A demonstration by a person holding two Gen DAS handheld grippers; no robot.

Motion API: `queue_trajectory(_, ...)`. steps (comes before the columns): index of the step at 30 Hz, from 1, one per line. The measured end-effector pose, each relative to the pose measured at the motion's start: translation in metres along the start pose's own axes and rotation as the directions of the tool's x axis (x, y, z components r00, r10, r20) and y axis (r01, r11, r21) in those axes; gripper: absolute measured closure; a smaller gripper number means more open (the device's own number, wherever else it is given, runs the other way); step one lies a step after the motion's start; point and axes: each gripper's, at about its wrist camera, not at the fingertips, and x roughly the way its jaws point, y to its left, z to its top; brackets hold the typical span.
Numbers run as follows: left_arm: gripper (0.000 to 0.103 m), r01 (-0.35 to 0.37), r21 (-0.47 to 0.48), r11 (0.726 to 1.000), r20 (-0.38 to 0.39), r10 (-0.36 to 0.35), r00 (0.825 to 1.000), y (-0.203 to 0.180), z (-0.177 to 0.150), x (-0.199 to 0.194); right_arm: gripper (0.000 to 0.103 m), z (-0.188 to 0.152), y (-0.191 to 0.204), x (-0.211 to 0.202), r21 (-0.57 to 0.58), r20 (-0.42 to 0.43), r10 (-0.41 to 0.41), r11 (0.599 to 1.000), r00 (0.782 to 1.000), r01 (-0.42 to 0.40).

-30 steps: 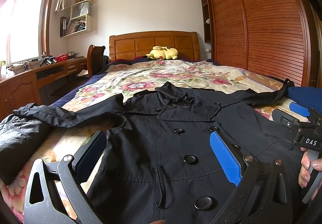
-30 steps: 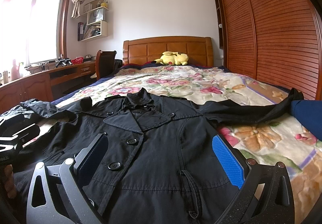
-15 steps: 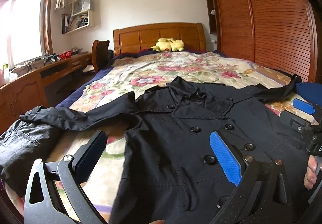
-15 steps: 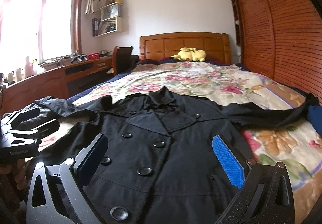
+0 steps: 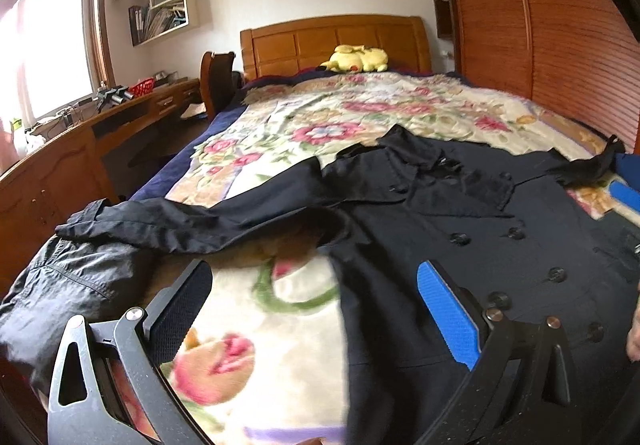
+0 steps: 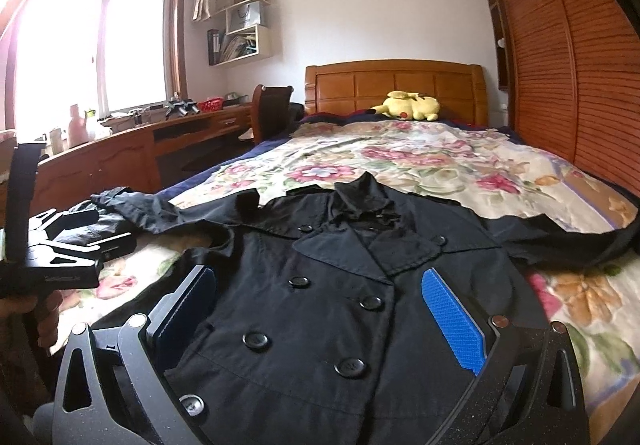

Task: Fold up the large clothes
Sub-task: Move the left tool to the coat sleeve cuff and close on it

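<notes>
1. Black cloth fills the near half of both views: a double-breasted coat (image 6: 340, 285) lies front-up on the flowered blanket (image 6: 420, 161) of the bed, collar toward the headboard (image 6: 396, 85) and hem toward the cameras.
2. The coat's sleeves are spread out to either side. In the left wrist view one sleeve (image 5: 180, 221) runs out to the left edge of the bed, where its cuff lies over a crumpled dark grey garment (image 5: 72, 285). In the right wrist view the other sleeve (image 6: 560, 245) stretches right across the blanket.
3. The left gripper (image 5: 316, 301) stands wide open with nothing between its fingers. It hangs over the coat's left edge, with bare blanket between its fingers and its blue pad (image 5: 448, 317) over the black cloth.
4. The right gripper (image 6: 320, 305) is also wide open and empty. It hangs over the buttoned front of the coat, and two rows of dark buttons (image 6: 256, 341) show between its fingers.
5. Whether either gripper touches the cloth cannot be told.
6. In the right wrist view the left gripper shows at the left edge, with a hand (image 6: 36, 313) around its handle.
7. A yellow plush toy (image 6: 408, 107) lies at the head of the bed. A wooden desk (image 6: 120, 153) and a chair (image 6: 272, 113) stand to the left under the window, and a slatted wooden wardrobe (image 6: 560, 65) lines the right wall.
</notes>
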Motion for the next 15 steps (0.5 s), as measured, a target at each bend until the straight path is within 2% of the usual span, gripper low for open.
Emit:
queue_trajectory(4, 0.0, -0.014, -0.002, 1.0, -0.044, 0.014, 0.999, 0.022, 0.0, 0.019, 0.0, 0.008, 0.007, 0.011, -0.023, -0.023, -0.01, 1.0, 1.0, 0.009)
queue_trajectory(15, 0.0, -0.047, -0.002, 0.999, -0.135, 0.047, 0.99, 0.066, 0.001, 0.077, 0.0, 0.038, 0.033, 0.048, -0.095, -0.088, 0.026, 0.995, 0.996, -0.034)
